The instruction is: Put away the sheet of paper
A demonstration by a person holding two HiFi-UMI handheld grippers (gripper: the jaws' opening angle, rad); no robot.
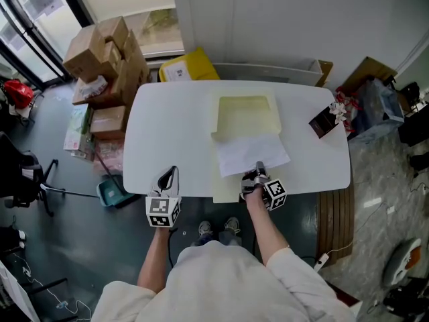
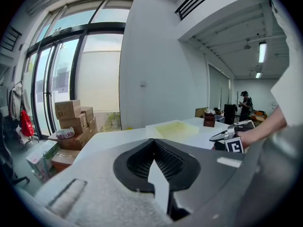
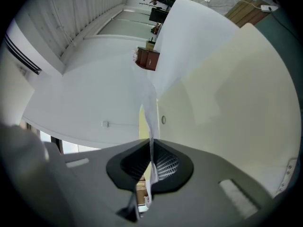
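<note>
A white sheet of paper (image 1: 251, 153) lies over a pale yellow flat panel (image 1: 224, 188) near the table's front edge, just in front of a pale yellow open tray (image 1: 245, 116). My right gripper (image 1: 258, 175) is shut on the sheet's near edge. In the right gripper view the paper (image 3: 189, 37) runs up out of the shut jaws (image 3: 150, 167), with the yellow panel (image 3: 236, 103) beside it. At the front left edge of the table, my left gripper (image 1: 167, 180) is shut and holds nothing (image 2: 158, 174). From there the tray (image 2: 173, 126) is ahead to the right.
A dark brown box (image 1: 325, 121) with tissue stands at the white table's (image 1: 167, 133) right end. Cardboard boxes (image 1: 107, 52) are stacked on the floor to the left, and a yellow box (image 1: 188, 66) sits behind the table. A person (image 2: 245, 105) stands far off.
</note>
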